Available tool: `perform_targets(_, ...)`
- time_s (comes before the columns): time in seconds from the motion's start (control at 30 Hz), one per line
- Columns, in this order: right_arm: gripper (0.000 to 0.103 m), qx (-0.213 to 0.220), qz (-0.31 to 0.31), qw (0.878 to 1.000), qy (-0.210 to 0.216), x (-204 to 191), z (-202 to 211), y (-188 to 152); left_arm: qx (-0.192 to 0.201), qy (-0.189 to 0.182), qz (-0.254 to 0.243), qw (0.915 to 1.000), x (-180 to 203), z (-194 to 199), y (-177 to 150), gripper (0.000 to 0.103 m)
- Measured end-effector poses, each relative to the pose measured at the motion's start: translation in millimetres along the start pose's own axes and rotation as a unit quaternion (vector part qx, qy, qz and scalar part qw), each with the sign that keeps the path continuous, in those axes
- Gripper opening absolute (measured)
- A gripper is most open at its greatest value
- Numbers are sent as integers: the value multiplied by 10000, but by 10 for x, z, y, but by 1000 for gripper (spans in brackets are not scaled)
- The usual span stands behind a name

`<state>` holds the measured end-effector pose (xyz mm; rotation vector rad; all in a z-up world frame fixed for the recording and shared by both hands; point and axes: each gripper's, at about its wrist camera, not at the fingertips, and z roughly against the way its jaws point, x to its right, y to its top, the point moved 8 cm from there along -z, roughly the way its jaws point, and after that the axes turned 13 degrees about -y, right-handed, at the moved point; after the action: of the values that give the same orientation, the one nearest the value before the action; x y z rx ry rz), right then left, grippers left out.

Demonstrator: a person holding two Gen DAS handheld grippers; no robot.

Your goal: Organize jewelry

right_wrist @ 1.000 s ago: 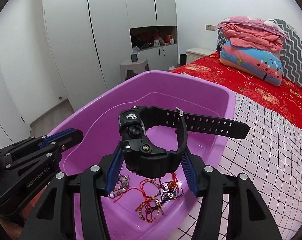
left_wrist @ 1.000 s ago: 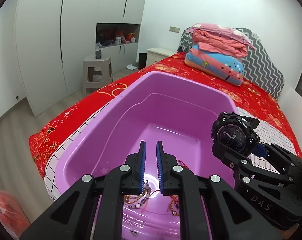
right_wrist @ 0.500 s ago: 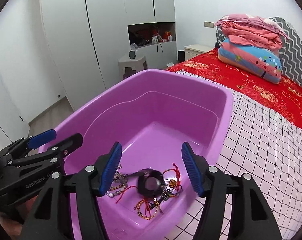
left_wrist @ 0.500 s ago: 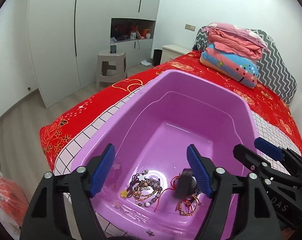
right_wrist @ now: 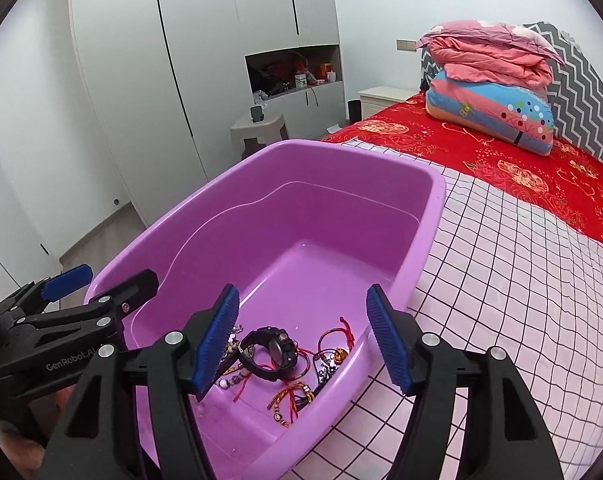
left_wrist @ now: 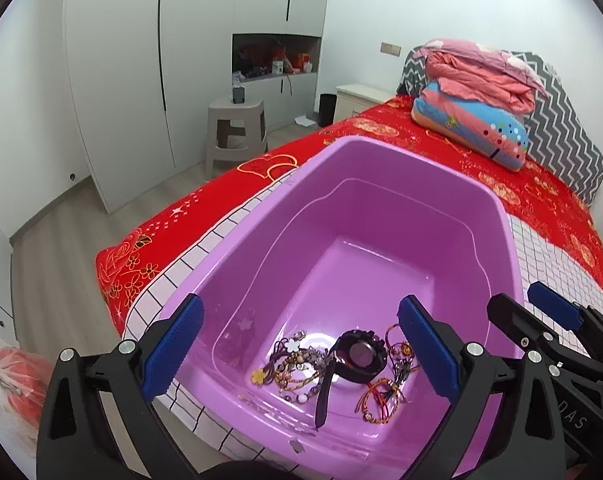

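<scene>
Hovering over tub (left_wrist: 497,216) near end, both wide: left tool (left_wrist: 301,352), right tool (right_wrist: 303,336); watch (right_wrist: 267,354) inside among bracelets (left_wrist: 379,394).

purple plastic tub (left_wrist: 497,216) sits on the bed, open top, glossy inside. black chunky watch (left_wrist: 357,360) lies on the tub floor at the near end, face up in the left wrist view, one strap (left_wrist: 323,396) stretched toward the near wall. in the right wrist view the watch (right_wrist: 275,350) rests on its side, band curled in a loop. beaded bracelets with a white flower charm (left_wrist: 291,368) lie just left of the watch, touching it. red and gold cord bracelets (left_wrist: 381,394) lie tangled just right of it and nearer; in the right wrist view more red cord pieces (right_wrist: 333,340) spread beside the watch.
</scene>
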<state>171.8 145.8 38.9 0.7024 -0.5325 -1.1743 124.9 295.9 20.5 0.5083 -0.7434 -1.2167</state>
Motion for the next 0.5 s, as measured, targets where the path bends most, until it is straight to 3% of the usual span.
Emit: perform_targets(0.5,65,-277,-204,9993,-178,168,204,-98,-458,284,-101,9985,115,163,-102,97)
